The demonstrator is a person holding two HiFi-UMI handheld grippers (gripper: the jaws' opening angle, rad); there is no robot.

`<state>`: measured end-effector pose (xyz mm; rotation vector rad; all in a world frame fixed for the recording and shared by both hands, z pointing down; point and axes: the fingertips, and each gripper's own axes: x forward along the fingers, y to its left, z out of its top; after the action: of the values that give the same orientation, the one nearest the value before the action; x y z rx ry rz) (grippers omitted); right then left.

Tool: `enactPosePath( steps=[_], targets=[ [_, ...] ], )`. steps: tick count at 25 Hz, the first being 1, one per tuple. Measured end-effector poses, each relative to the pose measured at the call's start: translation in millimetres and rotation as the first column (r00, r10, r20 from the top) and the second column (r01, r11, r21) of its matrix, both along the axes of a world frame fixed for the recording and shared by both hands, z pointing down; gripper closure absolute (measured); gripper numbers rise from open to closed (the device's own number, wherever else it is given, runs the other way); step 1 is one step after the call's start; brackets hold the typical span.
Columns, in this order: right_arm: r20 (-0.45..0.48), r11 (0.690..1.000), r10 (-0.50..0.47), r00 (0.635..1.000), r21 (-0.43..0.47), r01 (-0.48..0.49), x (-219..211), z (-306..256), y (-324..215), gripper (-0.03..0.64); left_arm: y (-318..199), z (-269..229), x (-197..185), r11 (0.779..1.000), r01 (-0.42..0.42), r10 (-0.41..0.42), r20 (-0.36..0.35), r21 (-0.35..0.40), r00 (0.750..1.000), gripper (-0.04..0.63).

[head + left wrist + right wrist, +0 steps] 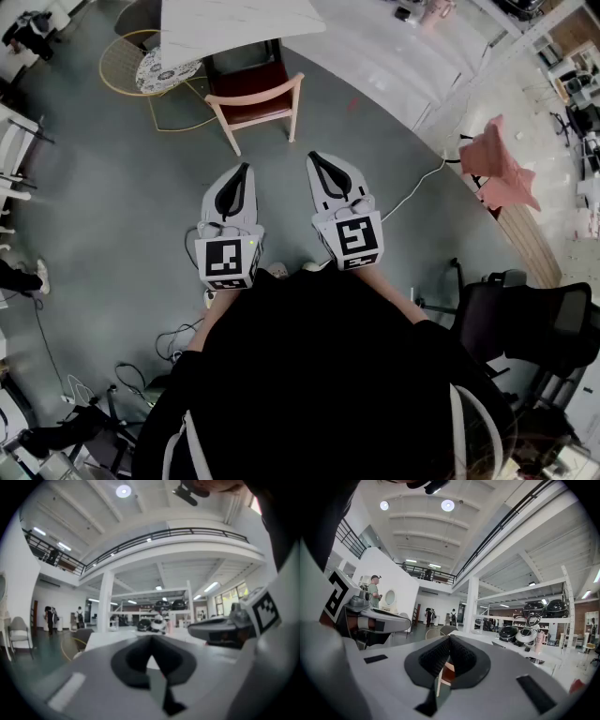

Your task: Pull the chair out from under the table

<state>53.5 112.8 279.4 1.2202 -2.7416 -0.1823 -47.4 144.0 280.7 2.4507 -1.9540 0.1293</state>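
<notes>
Over floor [112, 187], left claw [246, 169] and right claw [313, 159] point level, closed.

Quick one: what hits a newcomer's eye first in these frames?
The two grippers fill the head view's middle: left gripper and right gripper side by side, both shut and empty, aimed at a wooden chair with a dark red seat at the edge of the white table. To the right, a pink cloth stands out against the grey floor.
</notes>
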Motion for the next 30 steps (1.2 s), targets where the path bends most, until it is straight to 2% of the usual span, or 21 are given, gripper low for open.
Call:
enactPosePath(
  steps=[8, 17, 24, 30],
  targets=[
    [0.035, 1.000, 0.019, 0.999, -0.012, -0.018, -11.0, 8.2, -3.1, 0.594, -8.8, 4.1, -10.6, 0.999, -0.040, 0.041, -0.002, 0.015, 0.999, 0.589],
    [0.005, 1.000, -0.004, 1.000, 0.016, 0.004, -18.2, 25.1, -38.3, 0.594, -40.8, 18.0, -23.9, 0.998, -0.049, 0.050, -0.013, 0.047, 0.999, 0.589],
    [-0.042, 0.996, -0.072, 0.997, 0.041, 0.074, -35.0, 56.2, -116.7, 0.592, -119.2, 44.6, -36.3, 0.998, -0.039, 0.038, 0.015, 0.054, 0.999, 0.588],
    [-0.105, 0.988, -0.151, 0.983, -0.010, 0.151, -50.3, 70.7, -198.5, 0.592, -198.3, 53.0, -58.7, 1.000, 0.015, -0.015, 0.002, 0.010, 1.000, 0.588]
  ],
)
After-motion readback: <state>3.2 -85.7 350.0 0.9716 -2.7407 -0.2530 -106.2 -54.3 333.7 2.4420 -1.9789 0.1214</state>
